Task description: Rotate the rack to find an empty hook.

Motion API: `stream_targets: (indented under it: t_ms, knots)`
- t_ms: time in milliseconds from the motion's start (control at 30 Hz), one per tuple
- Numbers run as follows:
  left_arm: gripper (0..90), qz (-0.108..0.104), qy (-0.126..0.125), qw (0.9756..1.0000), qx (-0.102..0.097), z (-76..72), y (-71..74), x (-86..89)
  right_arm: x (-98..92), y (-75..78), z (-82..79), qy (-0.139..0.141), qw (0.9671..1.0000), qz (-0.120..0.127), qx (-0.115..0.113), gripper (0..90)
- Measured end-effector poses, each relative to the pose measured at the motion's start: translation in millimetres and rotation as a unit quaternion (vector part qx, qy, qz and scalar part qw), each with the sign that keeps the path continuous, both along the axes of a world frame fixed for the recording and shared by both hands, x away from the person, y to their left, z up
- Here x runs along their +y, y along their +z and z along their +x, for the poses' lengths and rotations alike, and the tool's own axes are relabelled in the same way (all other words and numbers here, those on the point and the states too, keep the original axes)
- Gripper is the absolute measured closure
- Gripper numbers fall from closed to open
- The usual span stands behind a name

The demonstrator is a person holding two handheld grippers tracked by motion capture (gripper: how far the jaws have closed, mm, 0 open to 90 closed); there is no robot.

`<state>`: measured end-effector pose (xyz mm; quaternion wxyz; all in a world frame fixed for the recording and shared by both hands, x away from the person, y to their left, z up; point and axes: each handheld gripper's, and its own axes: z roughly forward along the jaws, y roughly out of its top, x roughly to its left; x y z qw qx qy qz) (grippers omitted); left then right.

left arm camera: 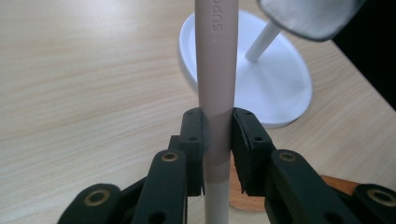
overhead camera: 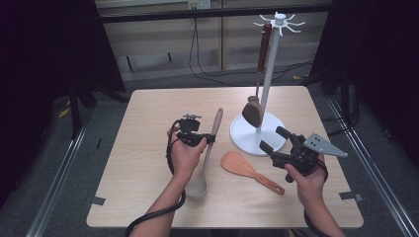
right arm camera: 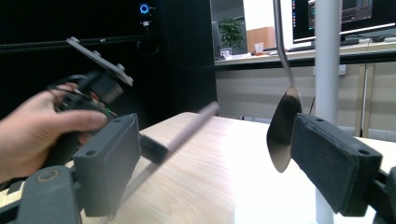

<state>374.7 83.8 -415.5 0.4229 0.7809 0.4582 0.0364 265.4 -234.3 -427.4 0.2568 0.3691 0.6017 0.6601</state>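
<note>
My left gripper [overhead camera: 210, 139] is shut on the taupe handle of a long pale spoon [overhead camera: 216, 123], and both pads press its sides [left arm camera: 217, 126]. The spoon's bowl [overhead camera: 196, 186] lies toward the table's front edge. In the right gripper view the spoon's handle [right arm camera: 187, 130] slants upward beside the left hand. My right gripper [overhead camera: 273, 138] stands open beside the white stand's base [overhead camera: 247, 138], with nothing between its pads [right arm camera: 215, 163]. An orange spatula [overhead camera: 242, 165] lies flat on the table between the two hands.
A white utensil stand [overhead camera: 269, 64] with hooks on top rises at the table's right rear. A brown-handled spoon [overhead camera: 253, 112] hangs from the stand, its bowl low over the base. That bowl [right arm camera: 282, 126] hangs close ahead of my right gripper, beside the stand's pole [right arm camera: 325, 56].
</note>
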Motion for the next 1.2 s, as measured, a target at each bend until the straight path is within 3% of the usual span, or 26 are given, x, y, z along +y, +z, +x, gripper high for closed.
stream_targets:
  t_ms: [200, 567, 600, 633, 700, 767, 800, 900, 967, 1033, 1067, 1100, 1133, 1167, 1200]
  knots:
    - [75.3, -0.023, -0.007, 0.9987, -0.045, -20.2, 11.0, 10.7, 6.0, -2.9, 1.2, 0.007, 0.9999, -0.006, 0.004, 15.8]
    - [76.6, -0.056, -0.027, 0.9934, -0.096, -43.2, 27.4, 19.9, 29.1, -8.9, 3.8, 0.034, 0.9986, -0.038, 0.016, 15.5]
    - [77.5, -0.061, -0.027, 0.9922, -0.106, -45.7, 28.6, 20.2, 31.0, -9.6, 4.6, 0.035, 0.9984, -0.042, 0.014, 15.5]
    - [90.0, -0.071, -0.034, 0.9902, -0.116, -47.5, 30.1, 22.5, 34.4, -10.9, 5.4, 0.039, 0.9982, -0.042, 0.017, 15.5]
    - [90.0, -0.078, -0.03, 0.9894, -0.119, -48.0, 33.3, 23.0, 40.8, -13.3, 7.0, 0.044, 0.9978, -0.044, 0.024, 15.6]
    - [90.0, -0.052, -0.03, 0.9922, -0.109, -43.8, 31.3, 20.9, 51.0, -16.7, 9.8, 0.053, 0.9968, -0.051, 0.031, 16.0]
    - [90.0, -0.056, -0.028, 0.9939, -0.09, -40.0, 27.4, 20.9, 56.2, -18.1, 10.9, 0.056, 0.996, -0.063, 0.031, 16.0]
    - [90.0, -0.038, -0.032, 0.9977, -0.047, -30.9, 11.4, 22.2, 60.6, -16.4, 10.1, 0.068, 0.9956, -0.057, 0.031, 15.4]
    - [90.0, -0.01, -0.035, 0.9983, -0.046, -29.2, 4.7, 20.0, 55.0, -15.4, 9.9, 0.059, 0.9966, -0.05, 0.028, 15.4]
    - [90.0, 0.001, -0.037, 0.9989, -0.028, -26.5, -3.0, 15.4, 46.9, -16.3, 9.6, 0.051, 0.9972, -0.044, 0.033, 15.3]
    - [90.0, 0.021, -0.039, 0.9988, -0.018, -23.2, -9.2, 10.9, 44.2, -17.3, 9.4, 0.047, 0.9975, -0.041, 0.033, 15.3]
    - [86.1, 0.017, -0.034, 0.9992, -0.01, -21.0, -14.9, 6.2, 40.6, -19.3, 9.1, 0.044, 0.9976, -0.037, 0.038, 15.3]
    - [82.4, 0.044, -0.045, 0.9979, -0.018, -17.8, -20.8, 1.1, 38.7, -20.5, 8.9, 0.042, 0.9976, -0.036, 0.043, 15.2]
    - [73.4, 0.061, -0.053, 0.9966, -0.013, -14.5, -26.2, -5.5, 37.2, -21.3, 8.4, 0.039, 0.9977, -0.037, 0.04, 15.2]
    - [66.7, 0.064, -0.053, 0.9965, -0.014, -12.1, -30.0, -10.4, 36.7, -20.9, 7.4, 0.041, 0.9975, -0.039, 0.043, 15.0]
